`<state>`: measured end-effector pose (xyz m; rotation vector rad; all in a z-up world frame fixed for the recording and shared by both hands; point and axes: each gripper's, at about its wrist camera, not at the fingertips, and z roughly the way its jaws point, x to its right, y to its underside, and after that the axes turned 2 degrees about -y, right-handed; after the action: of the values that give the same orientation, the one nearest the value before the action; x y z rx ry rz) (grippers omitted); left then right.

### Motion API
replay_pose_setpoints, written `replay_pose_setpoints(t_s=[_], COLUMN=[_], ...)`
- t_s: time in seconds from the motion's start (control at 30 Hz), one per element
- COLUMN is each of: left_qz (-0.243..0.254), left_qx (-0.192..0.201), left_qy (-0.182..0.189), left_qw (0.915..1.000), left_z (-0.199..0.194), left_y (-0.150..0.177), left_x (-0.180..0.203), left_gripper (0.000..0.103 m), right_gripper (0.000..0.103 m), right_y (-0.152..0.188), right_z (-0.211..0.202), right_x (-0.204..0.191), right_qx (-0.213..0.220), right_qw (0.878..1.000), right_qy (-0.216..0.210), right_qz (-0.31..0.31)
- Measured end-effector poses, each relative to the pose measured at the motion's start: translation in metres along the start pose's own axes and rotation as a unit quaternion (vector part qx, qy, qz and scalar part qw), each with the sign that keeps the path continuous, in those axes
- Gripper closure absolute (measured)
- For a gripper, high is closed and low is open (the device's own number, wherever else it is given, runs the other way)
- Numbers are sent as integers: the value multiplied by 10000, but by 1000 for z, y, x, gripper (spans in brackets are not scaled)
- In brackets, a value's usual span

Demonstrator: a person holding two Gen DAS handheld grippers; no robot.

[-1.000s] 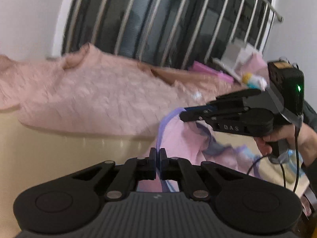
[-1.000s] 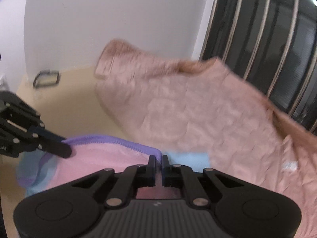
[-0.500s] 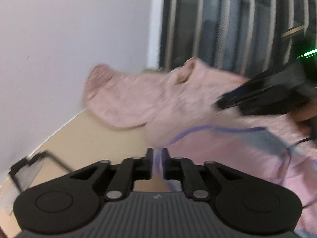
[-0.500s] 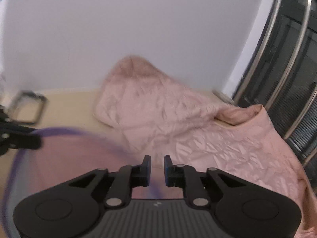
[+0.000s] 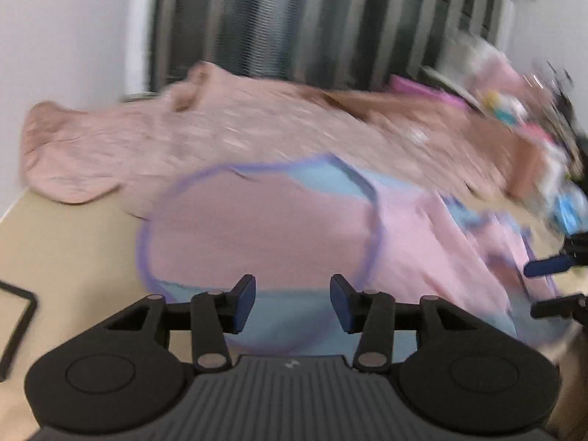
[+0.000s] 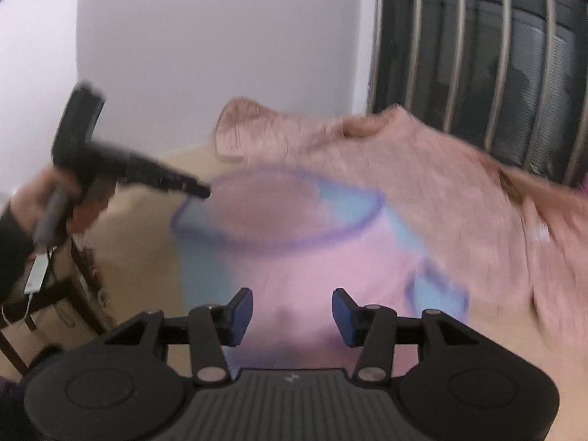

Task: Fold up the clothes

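Note:
A small pink garment [image 5: 264, 228] with light blue panels and purple trim lies on the beige tabletop [image 5: 66, 250]; its round purple-edged opening faces the cameras. It shows again as the pink garment [image 6: 294, 257] in the right wrist view. My left gripper [image 5: 292, 303] hovers open just before its near edge, nothing between the fingers. My right gripper [image 6: 292, 312] is open too, over the pink cloth. The left gripper [image 6: 198, 191], held by a hand, points at the purple rim. The right gripper's fingers [image 5: 547, 268] show at the right edge.
A large salmon-pink quilted jacket [image 5: 257, 132] is spread behind the small garment, along a barred dark window [image 5: 330, 18]. A pile of colourful items [image 5: 514, 110] sits at the far right. A black frame [image 5: 18, 316] lies at the left. The table edge and a wooden chair [image 6: 55, 294] are left.
Both grippers have opened and let go of the purple-trimmed edge. The small garment has dropped from being held up to lying on the table. Both views are blurred by motion.

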<state>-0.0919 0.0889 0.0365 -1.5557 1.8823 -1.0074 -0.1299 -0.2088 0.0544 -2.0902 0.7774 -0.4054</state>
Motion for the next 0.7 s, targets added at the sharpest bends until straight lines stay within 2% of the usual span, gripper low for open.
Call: replay_pose_setpoints(t_s=[0.13,0.17,0.2,0.23,0.27,0.4,0.47,0.53,0.6,0.63,0.7], left_qz=[305,380,456,531,607,635,682,718,721,657,524], left_qx=[-145,-181,-216,-252,-288,-414,-559,-651,-610,-471,-168], left_qy=[-7,-9,-12,-15,-17,3,104,292,415,243,-128], left_qw=[9994,9991,9987,9983,9977,9971,9961,9949,9947,9964,9984], left_z=[4,5,6,7,8,-5,-16,-29,-41,-43,-46], left_y=[9,11,14,16,18,25,30,34,35,30,18], left_x=[8,11,13,15,17,18,24,34,42,40,33], left_gripper=[59,68,88,97,100,101,101,100,91,86,56], right_gripper=[60,61,69,74,82,98,99,99,98,98,85], right_y=[30,34,37,40,44,56,60,64,67,69,67], right_z=[-15,-14,-11,-7,-3,-5,-11,-17,-22,-25,-30], right_x=[-6,-3,0,1,1,5,10,16,26,32,44], right_qx=[224,246,214,141,63,36,-44,-122,-195,-230,-424], right_qw=[9978,9964,9955,9954,9954,9962,9969,9973,9965,9955,9920], right_qy=[21,-40,-31,26,90,187,273,358,560,665,863], right_qz=[618,814,924,943,950,847,735,627,595,641,814])
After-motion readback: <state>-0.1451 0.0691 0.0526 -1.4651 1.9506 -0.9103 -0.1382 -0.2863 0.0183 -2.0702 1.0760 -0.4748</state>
